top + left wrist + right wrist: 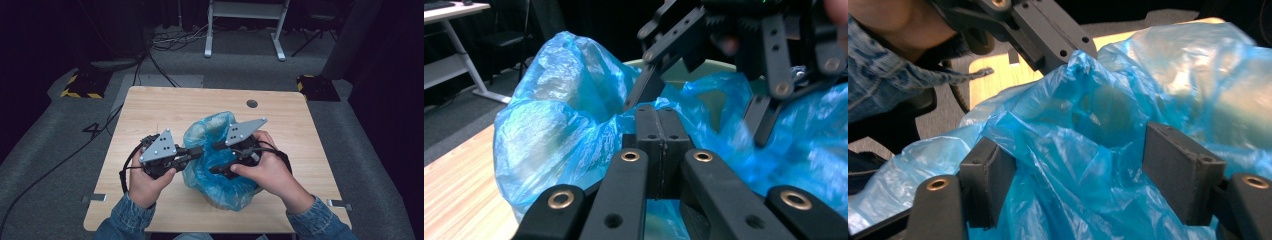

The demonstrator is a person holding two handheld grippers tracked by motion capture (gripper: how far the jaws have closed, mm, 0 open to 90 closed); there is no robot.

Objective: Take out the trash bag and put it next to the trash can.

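Thin blue plastic bag liner [215,165] sits mid-table, draped over a pale round bin [694,70]. My left gripper [658,131] is clamped on its edge; right gripper [1083,175] gapes over loose film. I'd pinch deep, then spread outward gently.

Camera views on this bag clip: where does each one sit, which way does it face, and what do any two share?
High view: above the person's side, looking forward and down on the table; forearms, left gripper, right gripper.
Left gripper view: rides the left gripper, jaws pinching the blue bag; right gripper opposite.
Right gripper view: rides the right gripper, jaws apart around bag film; a denim sleeve.
Shared: the blue bag, in all three.
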